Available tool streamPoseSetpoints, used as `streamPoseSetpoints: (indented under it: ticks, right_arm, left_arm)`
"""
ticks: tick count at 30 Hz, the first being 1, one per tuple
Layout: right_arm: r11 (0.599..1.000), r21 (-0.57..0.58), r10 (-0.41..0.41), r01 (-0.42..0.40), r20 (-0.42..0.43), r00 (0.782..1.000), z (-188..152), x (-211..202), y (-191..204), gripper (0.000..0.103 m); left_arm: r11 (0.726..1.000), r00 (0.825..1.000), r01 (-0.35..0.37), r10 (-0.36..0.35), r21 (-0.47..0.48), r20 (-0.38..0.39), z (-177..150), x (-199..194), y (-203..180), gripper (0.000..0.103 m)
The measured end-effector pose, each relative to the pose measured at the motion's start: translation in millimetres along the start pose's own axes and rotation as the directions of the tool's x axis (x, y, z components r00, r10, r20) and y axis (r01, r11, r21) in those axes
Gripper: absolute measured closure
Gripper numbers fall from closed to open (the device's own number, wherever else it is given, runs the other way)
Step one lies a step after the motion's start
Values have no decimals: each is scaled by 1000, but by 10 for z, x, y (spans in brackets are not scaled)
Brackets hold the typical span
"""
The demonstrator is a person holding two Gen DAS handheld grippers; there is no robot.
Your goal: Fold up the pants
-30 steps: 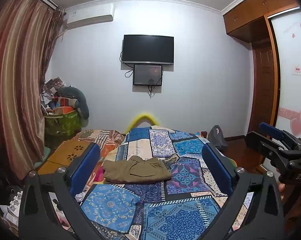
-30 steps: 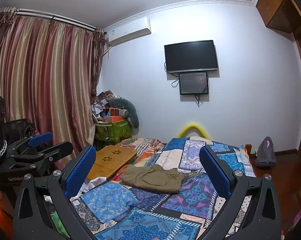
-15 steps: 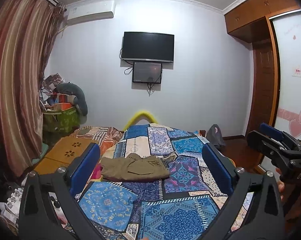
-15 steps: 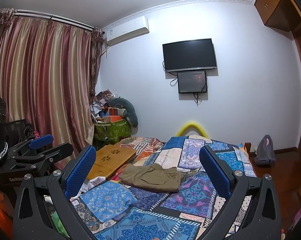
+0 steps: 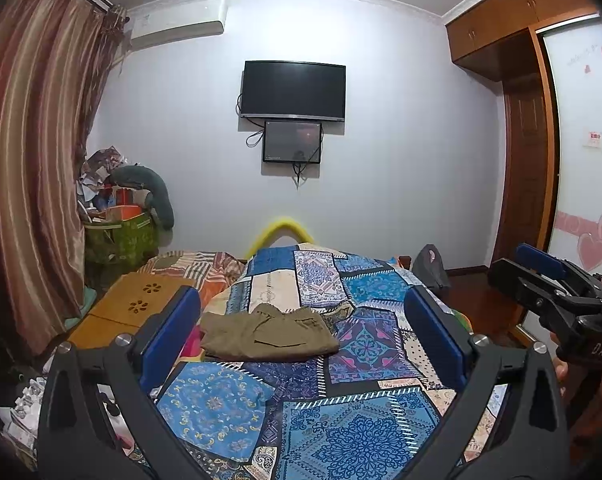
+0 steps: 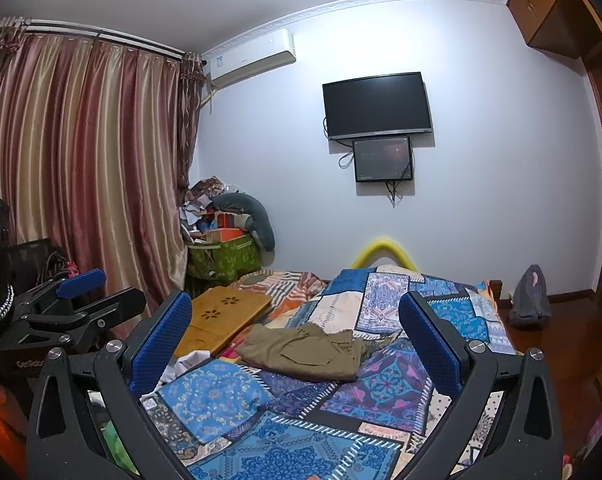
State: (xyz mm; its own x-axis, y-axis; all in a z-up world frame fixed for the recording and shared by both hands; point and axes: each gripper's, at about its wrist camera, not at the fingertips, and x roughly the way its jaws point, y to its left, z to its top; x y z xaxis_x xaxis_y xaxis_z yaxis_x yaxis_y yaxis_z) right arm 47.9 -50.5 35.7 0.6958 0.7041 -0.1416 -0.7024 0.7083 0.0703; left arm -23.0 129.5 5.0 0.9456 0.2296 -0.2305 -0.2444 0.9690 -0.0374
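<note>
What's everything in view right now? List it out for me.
pants: 1, olive-brown, folded on the quilt
quilt: 1, blue patchwork, covering the bed
lap desk: 1, light wood, left of the pants
TV: 1, black, on the wall
small screen: 1, dark, under the TV
air conditioner: 1, white, high on the wall
curtain: 1, red-gold striped, left
left gripper: blue pads, open, empty
right gripper: blue pads, open, empty
</note>
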Motion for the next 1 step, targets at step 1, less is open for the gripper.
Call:
streamPoseSetpoints:
  ticks: [1]
  right_arm:
    - [1000,0,-1,1,-1,1000,-4,4,-5,0]
  left_arm:
    - [1000,1000,-4,4,-1,-2,-6,11,5,0]
